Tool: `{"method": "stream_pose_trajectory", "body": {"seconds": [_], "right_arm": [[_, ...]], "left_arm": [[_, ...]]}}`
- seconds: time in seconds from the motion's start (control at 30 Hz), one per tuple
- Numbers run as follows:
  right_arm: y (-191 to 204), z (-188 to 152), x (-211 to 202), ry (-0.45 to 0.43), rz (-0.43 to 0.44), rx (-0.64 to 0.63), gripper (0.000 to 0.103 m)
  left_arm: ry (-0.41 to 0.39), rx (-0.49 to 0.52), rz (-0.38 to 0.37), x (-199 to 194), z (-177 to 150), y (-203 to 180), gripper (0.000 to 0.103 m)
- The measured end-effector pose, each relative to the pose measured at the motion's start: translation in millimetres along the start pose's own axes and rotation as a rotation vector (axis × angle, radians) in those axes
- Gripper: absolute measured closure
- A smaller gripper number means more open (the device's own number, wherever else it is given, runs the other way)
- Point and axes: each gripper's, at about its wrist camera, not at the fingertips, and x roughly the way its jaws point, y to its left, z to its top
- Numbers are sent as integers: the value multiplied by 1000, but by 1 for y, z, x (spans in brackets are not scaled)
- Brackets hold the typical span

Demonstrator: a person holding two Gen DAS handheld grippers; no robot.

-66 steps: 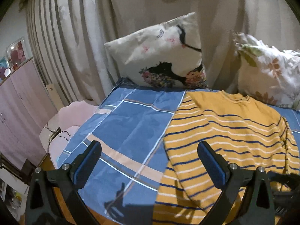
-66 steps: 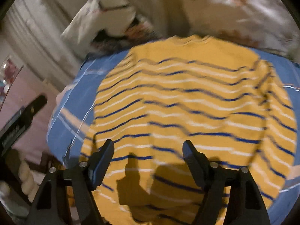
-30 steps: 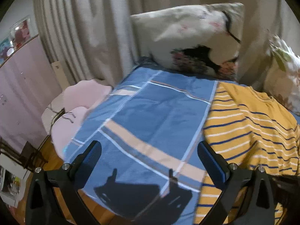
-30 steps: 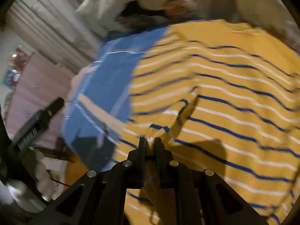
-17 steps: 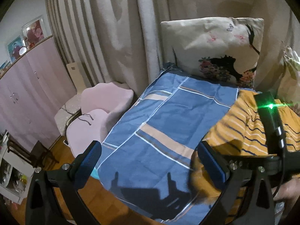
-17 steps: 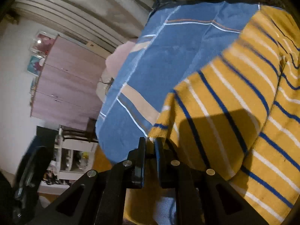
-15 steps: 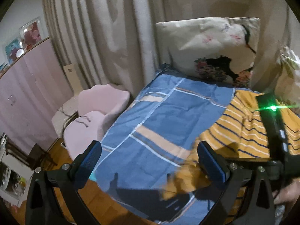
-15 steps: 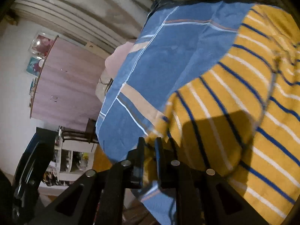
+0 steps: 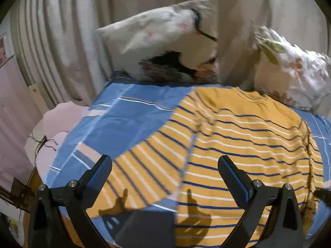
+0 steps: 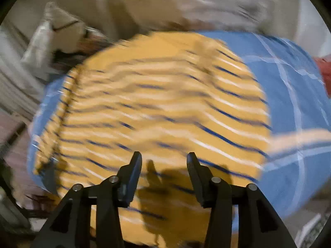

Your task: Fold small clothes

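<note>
Step in hand: spreading the garment flat ahead of the first fold; left sleeve now lying pulled out toward the lower left of the left wrist frame.
Right claw (image 10: 164, 176): jaws having just been opening, standing partly apart, nothing between the pads; hovering over the lower centre of the shirt, view heavily blurred.
Left claw (image 9: 164, 178): jaws standing wide apart, gripping nothing; hanging above the sleeve and lower body of the shirt.
Shirt (image 9: 244, 144): lying on the bed (image 9: 124, 113), filling the centre and right of the left wrist frame, collar toward the pillows (image 9: 161, 41) in the upper half.
Shirt appearance: mustard yellow knit with thin navy and white stripes; body mostly flat, slight wrinkles near the left shoulder seam; right side looking bunched along its seam.
Next move, judged: gripping a side edge or sleeve and carrying it across toward the middle, keeping the layer smooth.
Handling, judged: soft and limp, likely dragging or creasing if pulled from one point only.
</note>
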Motion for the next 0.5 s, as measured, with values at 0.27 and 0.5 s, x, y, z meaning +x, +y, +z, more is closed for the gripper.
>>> {"method": "stream_pose_trajectory", "body": {"seconds": [0.27, 0.5], "right_arm": [[-12, -33, 34, 55, -14, -80, 52], [-26, -34, 33, 39, -23, -137, 94]], "left_arm": [[3, 78, 2, -8, -1, -54, 1], [4, 103, 29, -11, -1, -80, 1]]}}
